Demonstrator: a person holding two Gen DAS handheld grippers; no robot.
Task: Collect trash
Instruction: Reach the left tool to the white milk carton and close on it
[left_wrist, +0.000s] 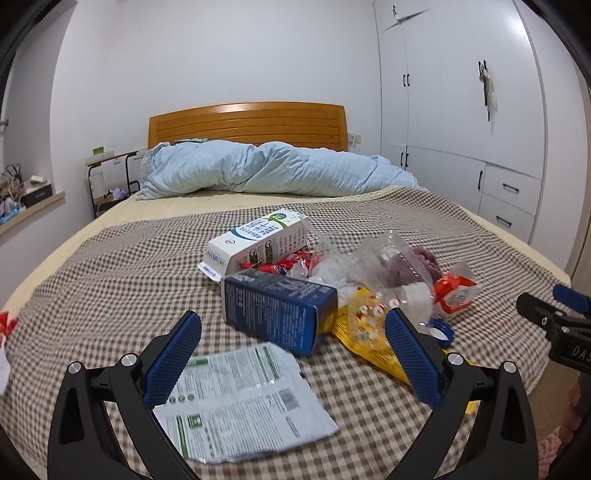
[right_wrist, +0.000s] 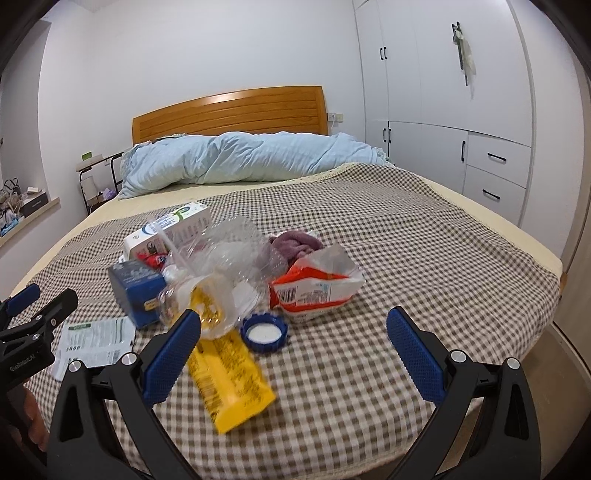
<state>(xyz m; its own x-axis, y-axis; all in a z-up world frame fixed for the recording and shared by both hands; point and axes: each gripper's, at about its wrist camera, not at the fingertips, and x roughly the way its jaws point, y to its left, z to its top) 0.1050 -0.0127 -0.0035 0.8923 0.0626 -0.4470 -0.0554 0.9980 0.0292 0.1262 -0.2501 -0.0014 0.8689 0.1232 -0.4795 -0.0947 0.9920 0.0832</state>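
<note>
We are in a bedroom of a home. A bed (left_wrist: 110, 258) fills most of the room, covered by a brown checked sheet (right_wrist: 406, 258), with a wooden headboard (left_wrist: 247, 123) against the white wall. A crumpled light blue quilt (left_wrist: 277, 170) lies along the head edge of the bed. On the right stands a white built-in wardrobe (right_wrist: 443, 92) with black handles and drawers (right_wrist: 495, 173). By the bed's far left corner we see a small side table (left_wrist: 110, 162), and a window ledge (left_wrist: 29, 210) holding household odds and ends.
</note>
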